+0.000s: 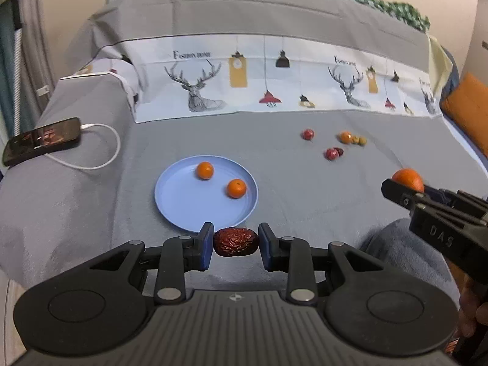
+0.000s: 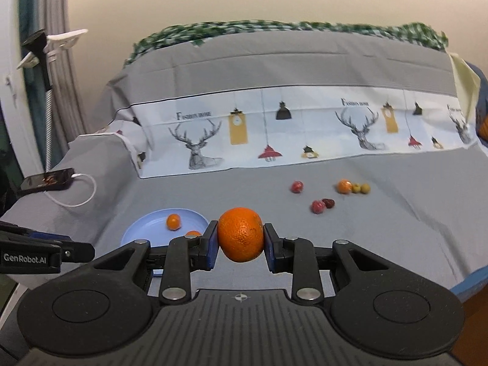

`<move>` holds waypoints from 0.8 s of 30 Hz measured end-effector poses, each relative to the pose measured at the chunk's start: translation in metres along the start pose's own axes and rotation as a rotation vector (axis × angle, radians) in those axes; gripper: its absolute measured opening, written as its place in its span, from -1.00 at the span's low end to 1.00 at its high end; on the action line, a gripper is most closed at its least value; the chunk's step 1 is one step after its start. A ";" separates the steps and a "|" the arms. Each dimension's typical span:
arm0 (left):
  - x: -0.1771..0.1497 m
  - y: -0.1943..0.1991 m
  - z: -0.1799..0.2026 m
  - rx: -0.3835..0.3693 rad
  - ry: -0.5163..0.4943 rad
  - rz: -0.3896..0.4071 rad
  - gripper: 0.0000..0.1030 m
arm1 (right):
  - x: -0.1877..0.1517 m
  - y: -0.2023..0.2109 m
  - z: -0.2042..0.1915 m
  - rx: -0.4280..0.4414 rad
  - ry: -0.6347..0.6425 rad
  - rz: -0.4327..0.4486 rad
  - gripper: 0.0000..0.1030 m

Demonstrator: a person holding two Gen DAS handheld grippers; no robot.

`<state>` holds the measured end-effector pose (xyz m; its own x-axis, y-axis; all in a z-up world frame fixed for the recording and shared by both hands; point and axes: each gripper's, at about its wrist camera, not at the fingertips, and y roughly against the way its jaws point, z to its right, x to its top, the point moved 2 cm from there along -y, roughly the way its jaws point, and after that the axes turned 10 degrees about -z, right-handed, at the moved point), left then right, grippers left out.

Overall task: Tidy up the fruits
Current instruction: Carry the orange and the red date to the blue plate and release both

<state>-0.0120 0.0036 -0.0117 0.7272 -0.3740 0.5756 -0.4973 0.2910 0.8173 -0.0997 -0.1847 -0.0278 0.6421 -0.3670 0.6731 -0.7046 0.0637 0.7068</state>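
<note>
Gripping a wrinkled red date (image 1: 236, 242) crosswise, long axis running pad to pad, left claw (image 1: 235, 245) hovered just short of the blue plate (image 1: 183, 204). Clamped on a tangerine (image 2: 240, 234), right claw (image 2: 240, 245) hung above the grey sheet (image 2: 381, 228). Two small oranges (image 1: 204, 170) sat on that plate. Spread over a bed, deer-print band behind, phone (image 1: 41, 140) charging at left, beige wall beyond.
</note>
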 end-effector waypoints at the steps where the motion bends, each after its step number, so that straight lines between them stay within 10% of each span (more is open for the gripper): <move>1: -0.001 0.003 -0.002 -0.001 0.007 0.006 -0.33 | -0.001 0.002 -0.004 0.004 0.011 0.001 -0.39; 24: 0.001 0.011 -0.008 0.010 0.018 0.044 -0.33 | -0.002 0.007 -0.016 0.006 0.041 0.005 -0.39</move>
<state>-0.0133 0.0142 -0.0023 0.7127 -0.3449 0.6108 -0.5337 0.2983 0.7913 -0.1014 -0.1686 -0.0204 0.6507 -0.3281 0.6848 -0.7092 0.0596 0.7025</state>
